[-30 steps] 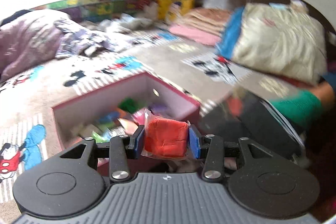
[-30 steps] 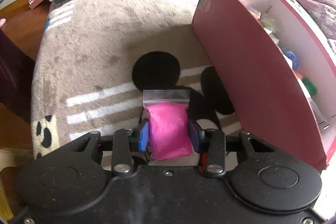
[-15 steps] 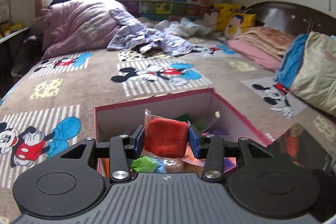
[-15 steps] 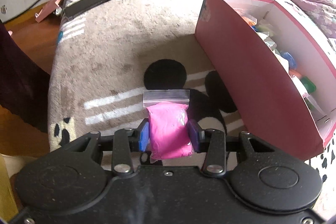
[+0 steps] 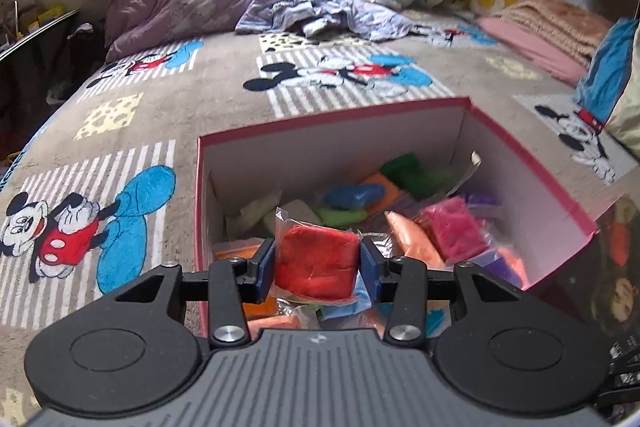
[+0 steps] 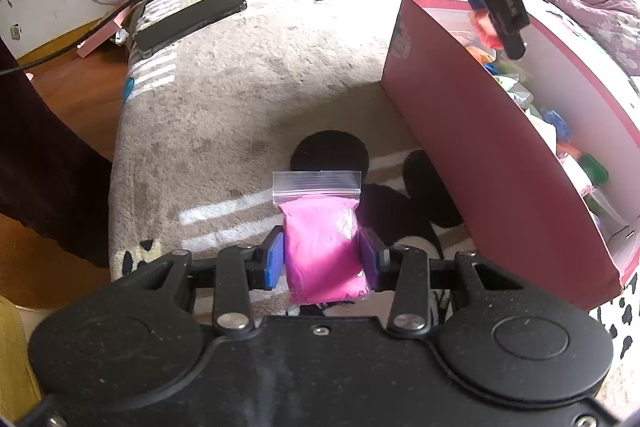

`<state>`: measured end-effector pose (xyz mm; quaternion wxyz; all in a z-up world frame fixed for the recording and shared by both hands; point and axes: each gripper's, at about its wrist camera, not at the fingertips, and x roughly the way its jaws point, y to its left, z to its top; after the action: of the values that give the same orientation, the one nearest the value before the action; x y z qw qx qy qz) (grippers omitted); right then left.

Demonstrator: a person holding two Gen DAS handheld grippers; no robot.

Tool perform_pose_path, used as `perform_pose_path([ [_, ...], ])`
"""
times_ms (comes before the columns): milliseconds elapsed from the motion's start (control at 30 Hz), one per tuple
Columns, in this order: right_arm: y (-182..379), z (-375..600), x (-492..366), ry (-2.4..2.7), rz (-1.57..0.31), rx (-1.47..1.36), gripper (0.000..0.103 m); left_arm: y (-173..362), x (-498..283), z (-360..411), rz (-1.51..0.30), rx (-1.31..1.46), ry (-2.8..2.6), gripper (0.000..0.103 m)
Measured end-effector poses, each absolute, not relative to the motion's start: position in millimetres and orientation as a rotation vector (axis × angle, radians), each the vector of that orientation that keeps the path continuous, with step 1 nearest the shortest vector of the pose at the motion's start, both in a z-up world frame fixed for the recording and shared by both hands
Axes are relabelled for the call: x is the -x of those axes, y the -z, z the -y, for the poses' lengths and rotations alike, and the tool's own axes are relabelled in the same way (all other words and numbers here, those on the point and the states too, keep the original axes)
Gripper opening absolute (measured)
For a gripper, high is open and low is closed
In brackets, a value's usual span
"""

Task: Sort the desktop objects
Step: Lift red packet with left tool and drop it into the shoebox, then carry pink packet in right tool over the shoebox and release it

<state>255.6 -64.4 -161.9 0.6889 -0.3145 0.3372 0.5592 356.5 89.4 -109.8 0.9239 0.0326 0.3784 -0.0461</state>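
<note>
While the left gripper [image 5: 317,263] hangs over the near end of the pink box [image 5: 520,155], its blue pads press on both sides of a red clay packet [image 5: 316,261], the jaws narrowed to the packet's width. The packet sits in clear plastic, above the heap of bagged clay inside the box: blue [image 5: 352,195], green [image 5: 404,167], magenta [image 5: 454,227] and orange [image 5: 412,239] pieces lie there, along with pale ones toward the left wall. The box rests on a bedspread [image 5: 168,115] printed with cartoon mice.

In the right wrist view, the right gripper [image 6: 323,259] is clamped on a pink clay packet [image 6: 324,247], its zip-seal strip sticking out forward past the fingertips. This packet is held above the bedspread, just beside the box's outer wall [image 6: 492,163], and not over the opening. The left gripper shows at the top of that view, over the box's far end, with a red blur at its tip that is probably its packet. A black phone [image 6: 188,21] lies on the bedspread near its edge, well apart from the box.
</note>
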Motion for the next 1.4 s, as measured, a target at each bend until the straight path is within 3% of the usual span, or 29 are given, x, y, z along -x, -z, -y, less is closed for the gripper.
perform_pose_path([
  [267, 157.5, 70.1, -259.2, -1.249, -0.761, 0.658, 0.039, 118.6, -362.6, -89.6, -0.794, -0.087, 0.056, 0.043],
  [400, 156.3, 72.3, -261.4, -1.244, -0.763, 0.646, 0.039, 124.6, -367.2, -89.6, -0.819, -0.086, 0.030, 0.058],
  [1400, 121.8, 74.1, -283.3, -1.151, -0.712, 0.479, 0.039, 112.8, -342.9, -88.0, -0.780, -0.052, 0.078, 0.058],
])
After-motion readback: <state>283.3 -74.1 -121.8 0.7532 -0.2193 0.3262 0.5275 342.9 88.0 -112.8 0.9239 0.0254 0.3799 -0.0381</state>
